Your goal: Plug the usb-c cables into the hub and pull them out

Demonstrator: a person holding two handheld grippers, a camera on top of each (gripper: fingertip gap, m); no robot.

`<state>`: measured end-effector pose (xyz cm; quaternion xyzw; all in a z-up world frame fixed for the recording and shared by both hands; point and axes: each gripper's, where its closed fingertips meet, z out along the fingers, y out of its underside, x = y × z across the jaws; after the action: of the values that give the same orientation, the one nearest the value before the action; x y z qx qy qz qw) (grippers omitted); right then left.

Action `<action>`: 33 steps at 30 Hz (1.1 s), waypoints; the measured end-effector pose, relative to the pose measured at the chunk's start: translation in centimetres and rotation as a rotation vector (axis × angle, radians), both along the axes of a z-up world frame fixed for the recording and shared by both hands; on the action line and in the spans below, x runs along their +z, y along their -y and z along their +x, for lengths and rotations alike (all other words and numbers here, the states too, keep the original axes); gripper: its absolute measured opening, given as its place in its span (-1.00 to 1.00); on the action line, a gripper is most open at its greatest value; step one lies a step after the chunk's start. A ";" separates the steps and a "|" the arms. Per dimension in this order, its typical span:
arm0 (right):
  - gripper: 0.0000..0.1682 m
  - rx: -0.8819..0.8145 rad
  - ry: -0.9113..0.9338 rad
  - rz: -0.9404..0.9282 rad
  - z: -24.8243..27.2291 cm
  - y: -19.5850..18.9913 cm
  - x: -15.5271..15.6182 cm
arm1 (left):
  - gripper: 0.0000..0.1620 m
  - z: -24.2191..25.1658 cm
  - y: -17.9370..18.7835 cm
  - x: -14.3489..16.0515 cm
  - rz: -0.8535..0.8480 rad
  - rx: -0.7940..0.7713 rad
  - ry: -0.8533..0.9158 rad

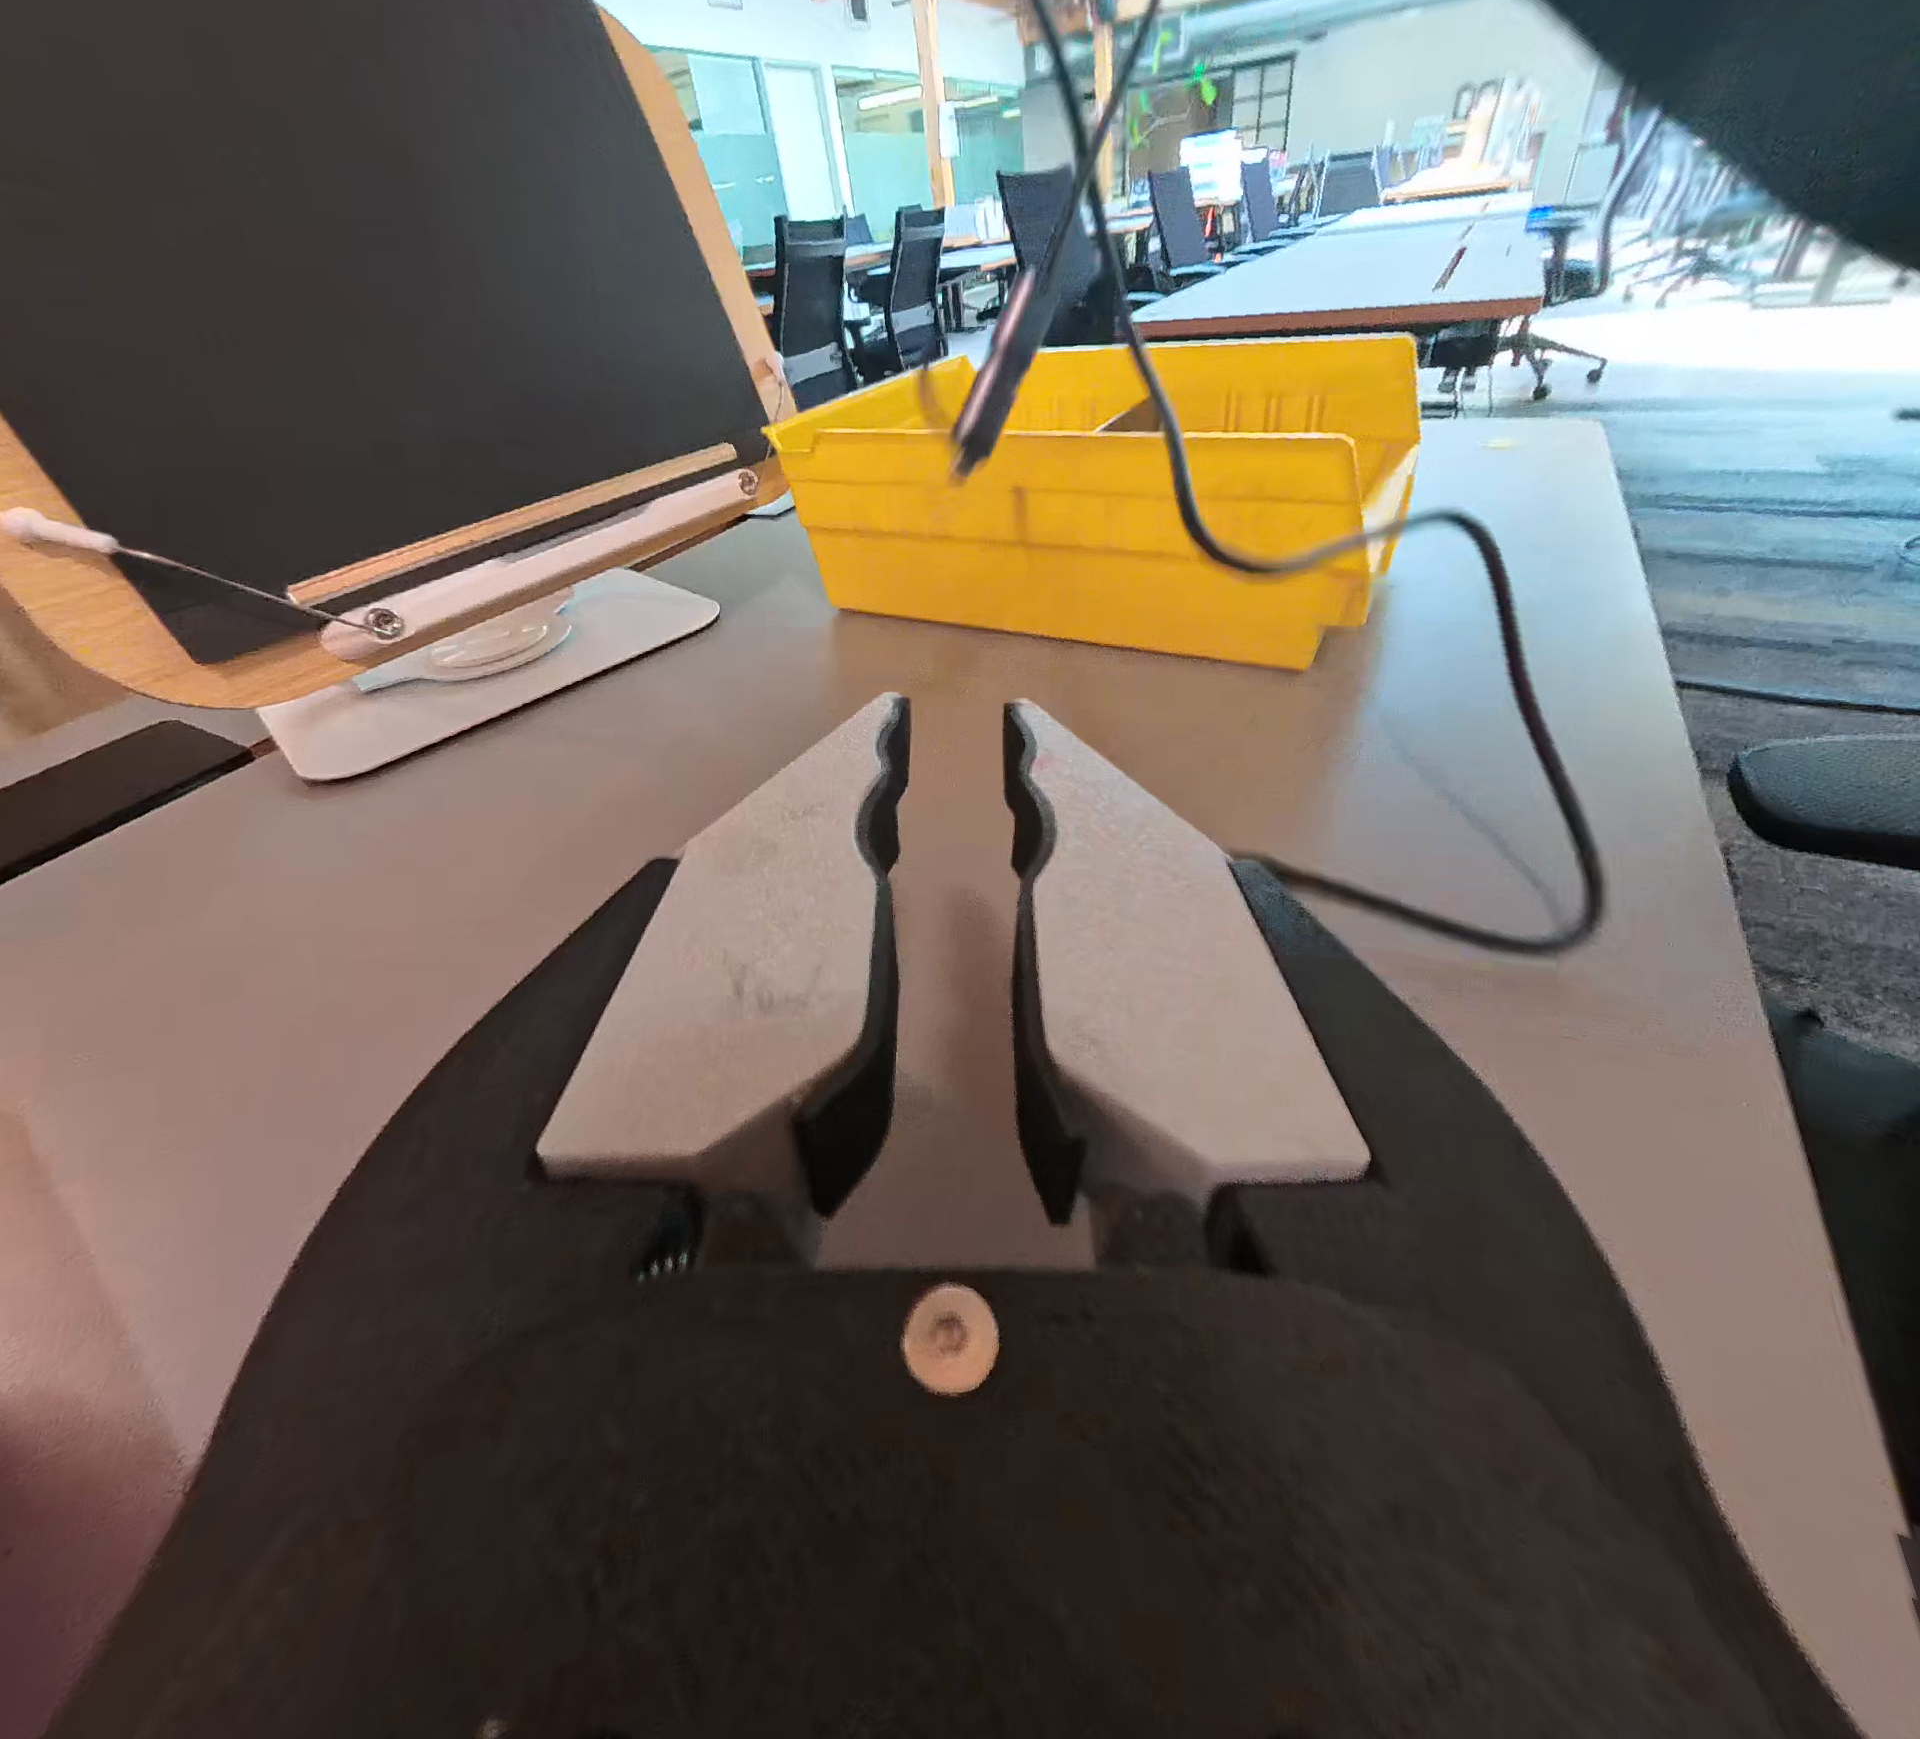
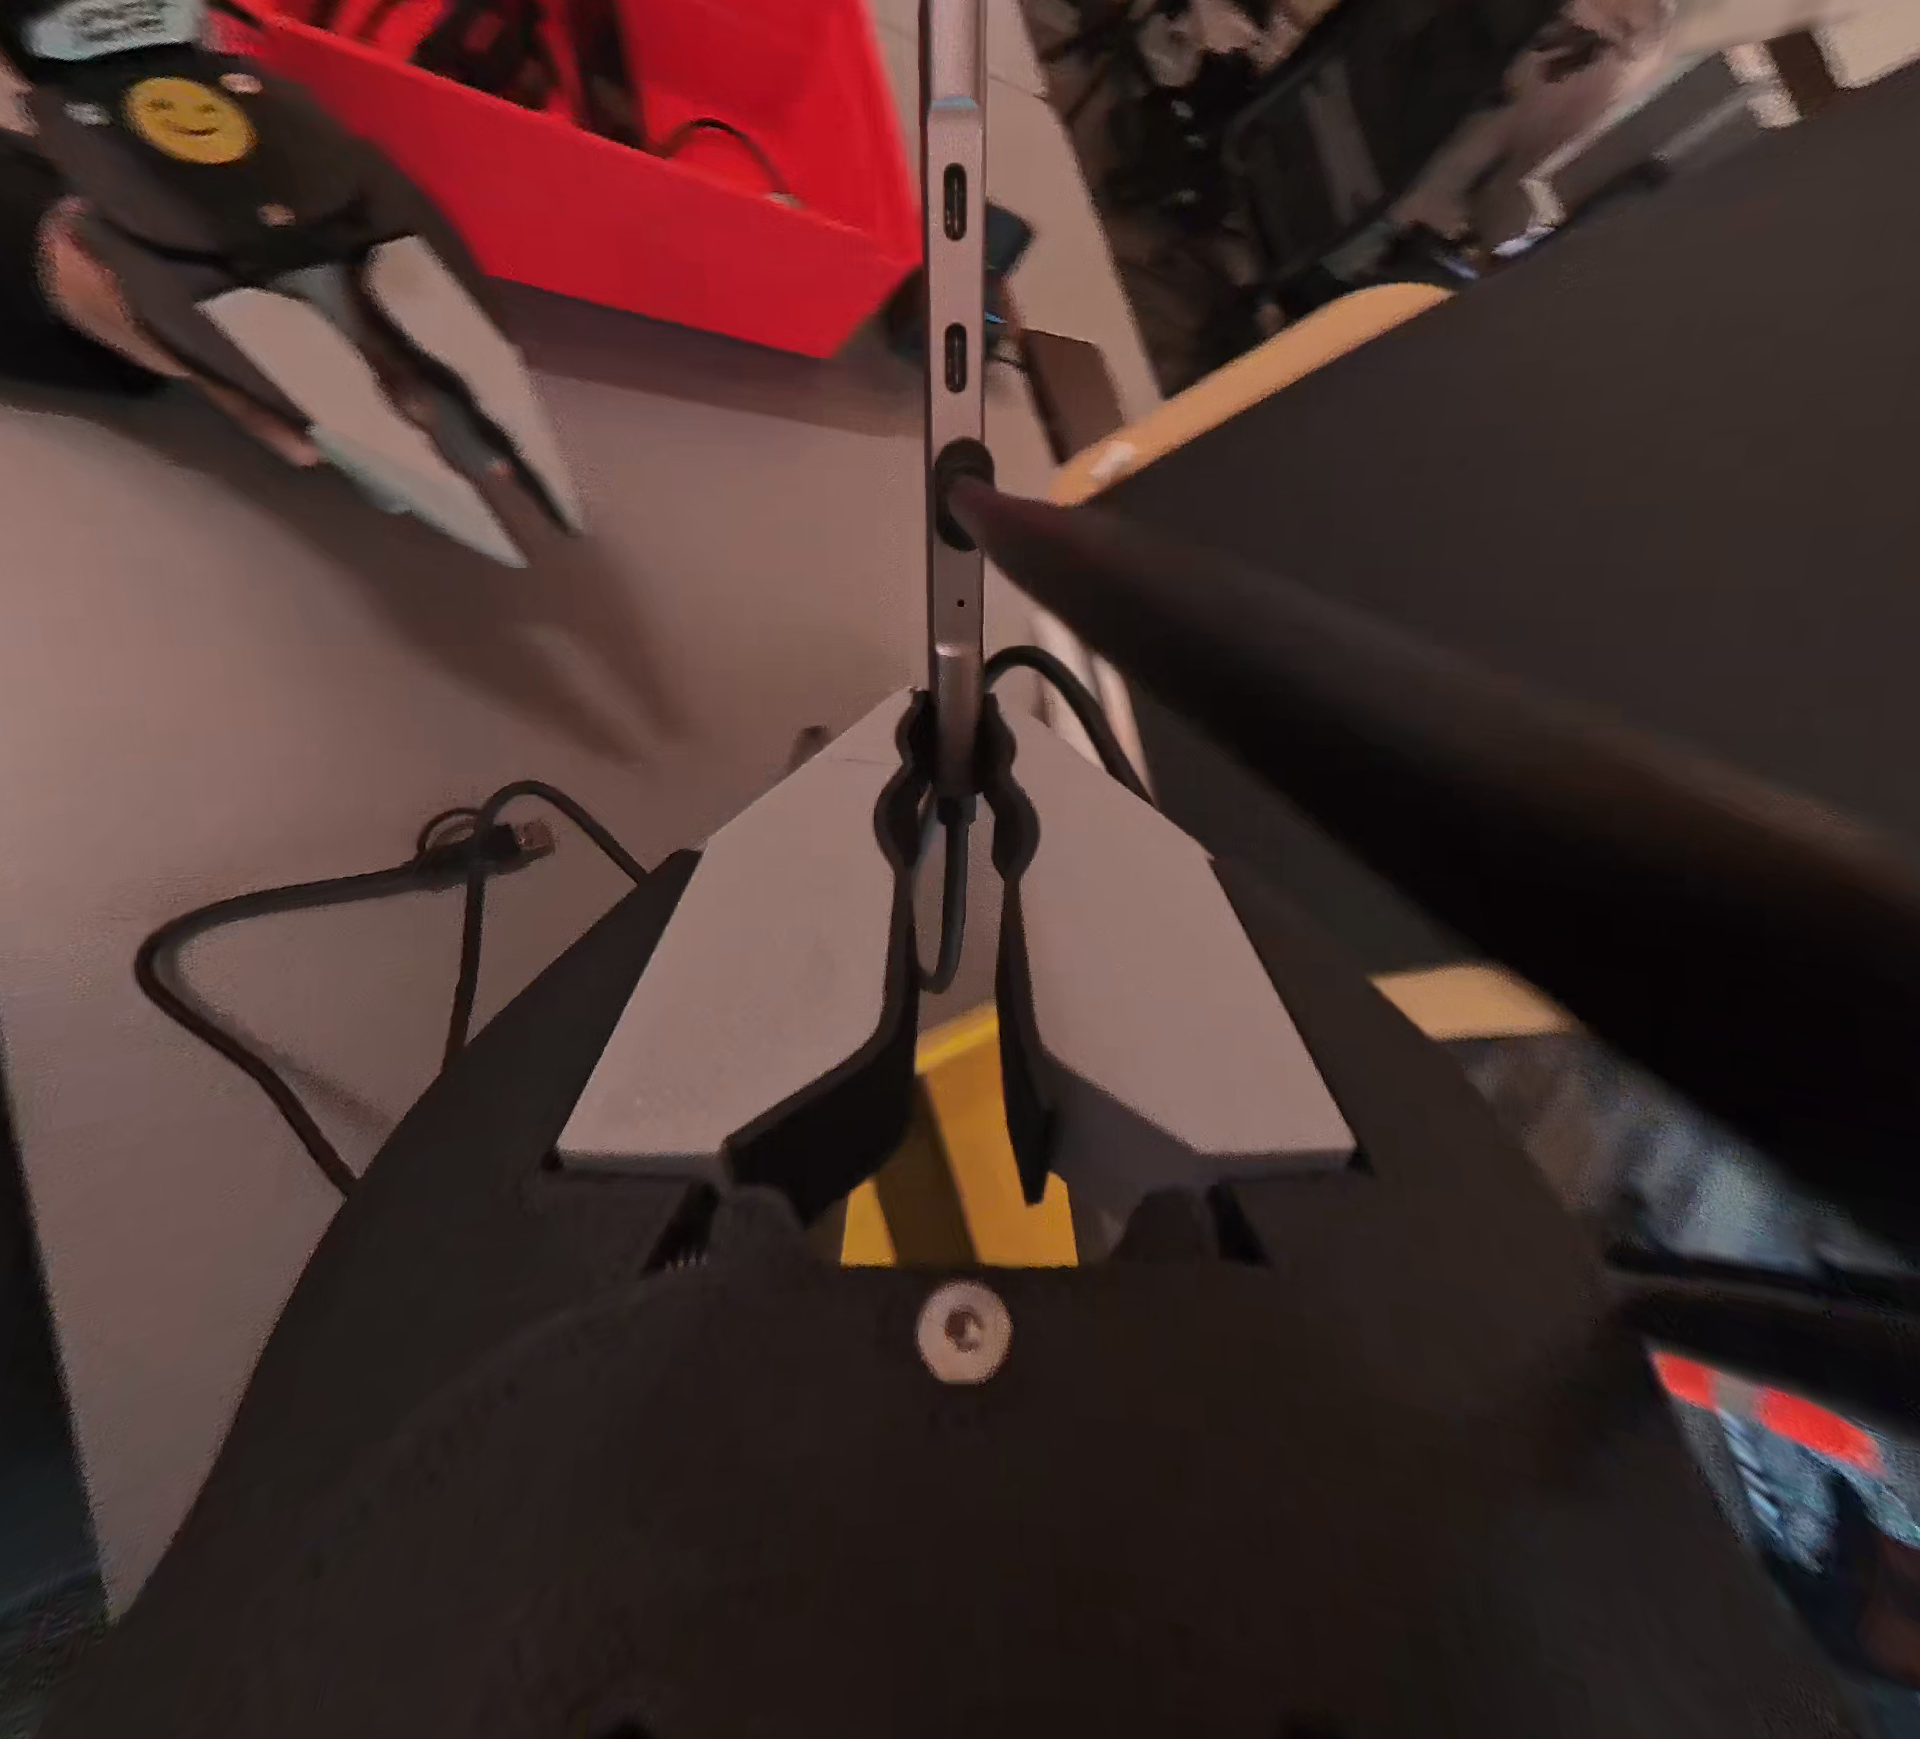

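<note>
In the right wrist view my right gripper (image 2: 956, 713) is shut on one end of a slim grey hub (image 2: 958, 255) and holds it edge-on above the table. One black cable (image 2: 1351, 713) is plugged into the hub's lowest port. Two usb-c ports (image 2: 956, 198) above it are empty. My left gripper (image 1: 956, 723) is open and empty, low over the grey table (image 1: 1299, 775). It also shows at the upper left of the right wrist view (image 2: 540, 541), apart from the hub. A black cable with a loose plug (image 1: 987, 401) dangles in front of the yellow bin.
A yellow bin (image 1: 1091, 567) stands ahead of the left gripper. A monitor on a white stand (image 1: 312, 235) is at the left. A red bin (image 2: 582, 162) holds cables. Another black cable (image 2: 312, 900) lies on the table. The right gripper (image 1: 1745, 6) shows dark at the upper right. The gap from one gripper's tips to the other's is roughly 20 centimetres.
</note>
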<state>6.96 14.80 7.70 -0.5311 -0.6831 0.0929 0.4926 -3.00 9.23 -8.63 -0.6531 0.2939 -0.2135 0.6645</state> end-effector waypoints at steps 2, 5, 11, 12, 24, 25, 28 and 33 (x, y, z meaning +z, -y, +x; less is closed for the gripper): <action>-0.92 -0.060 -0.006 0.072 1.7 -1.5 3.8 | -0.84 -0.1 -0.2 -0.3 0.000 0.017 -0.023; -0.93 -0.152 0.001 0.132 4.2 -3.4 8.7 | -0.87 -0.5 -0.2 -0.2 0.003 0.028 -0.009; -0.92 -0.309 -0.020 0.267 9.0 -5.3 18.1 | -0.89 -0.9 -0.5 -0.1 -0.013 0.039 0.018; -0.93 -0.338 -0.024 0.264 9.8 -5.9 19.1 | -0.89 -1.0 -0.5 -0.1 -0.013 0.040 0.019; -0.93 -0.426 0.029 0.172 13.2 -11.2 13.9 | -0.90 -1.0 -0.6 -0.1 -0.009 0.046 0.011; -0.93 -0.421 0.032 0.170 13.1 -11.5 13.3 | -0.90 -1.0 -0.6 -0.1 -0.006 0.048 0.012; -0.93 -0.409 0.009 0.176 13.1 -12.2 12.9 | -0.90 -1.1 -0.5 -0.1 -0.001 0.051 0.008; -0.92 -0.354 -0.041 0.143 13.4 -11.6 13.3 | -0.91 -1.0 -0.6 -0.2 -0.005 0.047 0.005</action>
<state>20.40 26.37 21.04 -0.6046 -0.5735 -0.0333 0.5517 -3.99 9.79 -8.78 -0.6608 0.2765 -0.2001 0.6684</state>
